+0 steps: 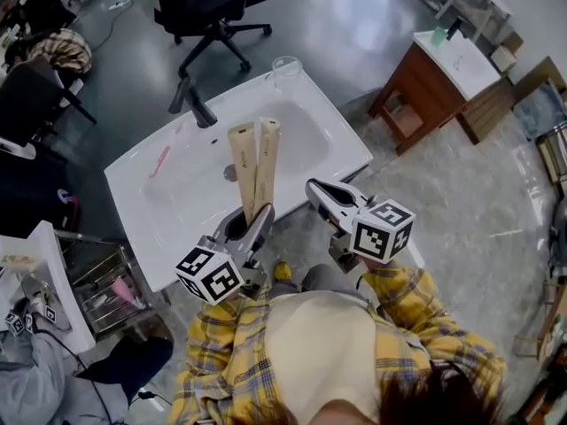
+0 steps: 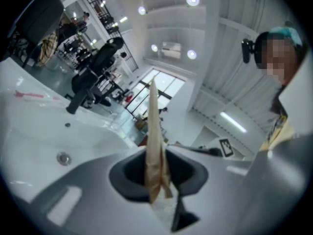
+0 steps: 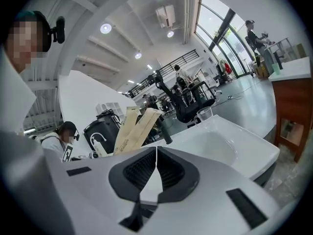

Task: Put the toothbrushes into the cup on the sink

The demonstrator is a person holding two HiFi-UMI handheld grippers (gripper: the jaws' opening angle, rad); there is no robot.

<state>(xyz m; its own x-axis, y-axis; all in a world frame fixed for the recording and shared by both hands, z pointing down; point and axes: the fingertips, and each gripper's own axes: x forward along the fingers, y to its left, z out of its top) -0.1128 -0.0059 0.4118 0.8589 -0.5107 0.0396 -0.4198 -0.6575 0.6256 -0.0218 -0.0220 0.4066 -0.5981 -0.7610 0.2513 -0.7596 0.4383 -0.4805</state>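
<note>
Two tan paper toothbrush packages [image 1: 254, 164] stick up side by side over the white sink [image 1: 345, 144], clamped at their lower ends by my left gripper [image 1: 252, 217]. In the left gripper view the packages [image 2: 154, 141] show edge-on between the jaws. A pink toothbrush [image 1: 159, 160] lies on the sink's left ledge. The clear cup [image 1: 285, 71] stands on the sink's far corner, well beyond both grippers. My right gripper [image 1: 313, 188] hovers at the sink's near edge, shut and empty; from it I see the packages [image 3: 133, 129] and the cup [image 3: 204, 114].
A black faucet [image 1: 195, 103] stands at the back of the basin, left of the cup. A black office chair [image 1: 208, 7] is behind the sink, and a wooden cabinet [image 1: 438, 82] stands at the right. A wire rack [image 1: 111, 290] sits low at the left.
</note>
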